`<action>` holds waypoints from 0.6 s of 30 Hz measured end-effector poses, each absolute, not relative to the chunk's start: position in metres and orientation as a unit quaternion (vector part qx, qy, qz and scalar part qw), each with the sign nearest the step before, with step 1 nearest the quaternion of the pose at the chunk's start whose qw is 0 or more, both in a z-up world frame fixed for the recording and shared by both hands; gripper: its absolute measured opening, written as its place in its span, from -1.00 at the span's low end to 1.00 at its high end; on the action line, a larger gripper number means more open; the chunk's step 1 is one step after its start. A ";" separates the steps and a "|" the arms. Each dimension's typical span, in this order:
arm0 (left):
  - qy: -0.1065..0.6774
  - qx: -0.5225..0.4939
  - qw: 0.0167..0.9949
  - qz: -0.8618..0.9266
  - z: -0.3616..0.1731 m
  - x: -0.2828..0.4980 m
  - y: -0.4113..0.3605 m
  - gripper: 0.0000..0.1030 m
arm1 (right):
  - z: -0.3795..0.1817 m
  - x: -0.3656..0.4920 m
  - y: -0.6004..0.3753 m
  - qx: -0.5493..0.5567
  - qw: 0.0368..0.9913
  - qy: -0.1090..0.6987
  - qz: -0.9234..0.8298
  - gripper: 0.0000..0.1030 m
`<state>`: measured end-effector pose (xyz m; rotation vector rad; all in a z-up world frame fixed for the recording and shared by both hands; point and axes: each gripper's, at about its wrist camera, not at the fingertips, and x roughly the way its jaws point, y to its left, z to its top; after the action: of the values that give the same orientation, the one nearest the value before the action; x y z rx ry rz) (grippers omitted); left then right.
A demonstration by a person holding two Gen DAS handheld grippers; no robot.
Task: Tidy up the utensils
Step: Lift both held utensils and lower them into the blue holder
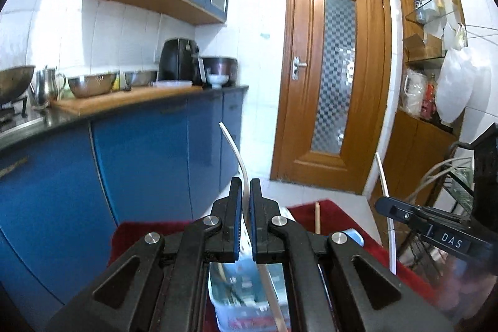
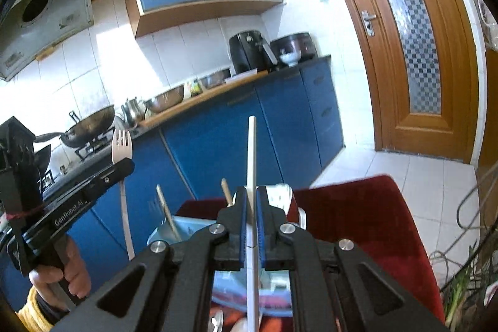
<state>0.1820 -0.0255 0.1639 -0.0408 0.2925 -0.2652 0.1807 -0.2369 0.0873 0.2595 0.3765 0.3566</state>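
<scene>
Utensils are split between my two tools, both lifted above a pale blue plastic holder that sits on a dark red cloth. My left tool is clamped on a pale fork; the right wrist view shows its tines pointing up and its thin, flat handle hanging down past the jaws. My right tool is pinched shut on a slim, straight, cream-coloured stick, probably a chopstick, held nearly upright. I judge both are kept vertical so they can drop handle-first into the holder, where two wooden handles already lean. The fork looks light and slightly flexible, curving in the left wrist view, though the lens may add to that. Ribbed blue pads line the jaws and should stop such smooth, narrow shafts slipping.
</scene>
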 end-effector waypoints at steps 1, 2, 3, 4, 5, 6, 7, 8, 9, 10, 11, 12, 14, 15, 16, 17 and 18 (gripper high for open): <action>0.135 -0.017 0.983 -0.127 0.165 0.186 -0.027 -0.95 | 0.088 0.184 -0.235 0.128 0.960 0.179 0.176 -0.86; 0.125 -0.012 0.985 -0.121 0.165 0.190 -0.028 -0.95 | 0.089 0.188 -0.233 0.127 0.961 0.174 0.176 -0.86; 0.121 -0.010 0.986 -0.117 0.165 0.193 -0.029 -0.95 | 0.089 0.191 -0.232 0.126 0.961 0.170 0.175 -0.86; 0.113 -0.007 0.987 -0.110 0.163 0.198 -0.031 -0.95 | 0.088 0.196 -0.230 0.124 0.963 0.164 0.174 -0.86; 0.109 -0.006 0.988 -0.107 0.162 0.201 -0.032 -0.95 | 0.087 0.198 -0.228 0.123 0.964 0.159 0.174 -0.86; 0.101 -0.003 0.990 -0.102 0.159 0.205 -0.033 -0.95 | 0.086 0.200 -0.227 0.121 0.965 0.154 0.173 -0.86; 0.097 0.000 0.990 -0.098 0.157 0.207 -0.034 -0.95 | 0.084 0.202 -0.226 0.119 0.966 0.149 0.172 -0.86; 0.092 0.004 0.991 -0.093 0.154 0.210 -0.035 -0.95 | 0.082 0.205 -0.224 0.118 0.967 0.143 0.173 -0.86; 0.091 0.006 0.992 -0.091 0.152 0.212 -0.036 -0.95 | 0.080 0.206 -0.223 0.117 0.968 0.138 0.173 -0.86; 0.089 0.008 0.992 -0.088 0.148 0.215 -0.037 -0.95 | 0.079 0.208 -0.223 0.117 0.969 0.135 0.173 -0.86; 0.088 0.009 0.992 -0.086 0.144 0.216 -0.038 -0.95 | 0.077 0.209 -0.222 0.116 0.969 0.130 0.173 -0.86; 0.085 0.012 0.993 -0.081 0.139 0.218 -0.038 -0.95 | 0.074 0.211 -0.221 0.115 0.970 0.127 0.174 -0.86; 0.082 0.018 0.994 -0.075 0.130 0.219 -0.040 -0.95 | 0.070 0.215 -0.220 0.112 0.970 0.126 0.175 -0.86; 0.082 0.020 0.994 -0.075 0.127 0.218 -0.041 -0.95 | 0.067 0.216 -0.219 0.109 0.970 0.125 0.175 -0.86; 0.084 0.022 0.993 -0.076 0.122 0.219 -0.042 -0.95 | 0.065 0.217 -0.219 0.107 0.971 0.125 0.175 -0.86; 0.086 0.023 0.993 -0.077 0.118 0.218 -0.042 -0.95 | 0.062 0.218 -0.218 0.103 0.971 0.126 0.174 -0.86; 0.087 0.024 0.993 -0.077 0.116 0.217 -0.042 -0.95 | 0.060 0.218 -0.217 0.101 0.971 0.128 0.175 -0.86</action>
<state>0.2167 -0.0422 0.1156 0.0482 0.1740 -0.1546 0.2180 -0.2166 0.0598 0.2036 0.2583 0.3526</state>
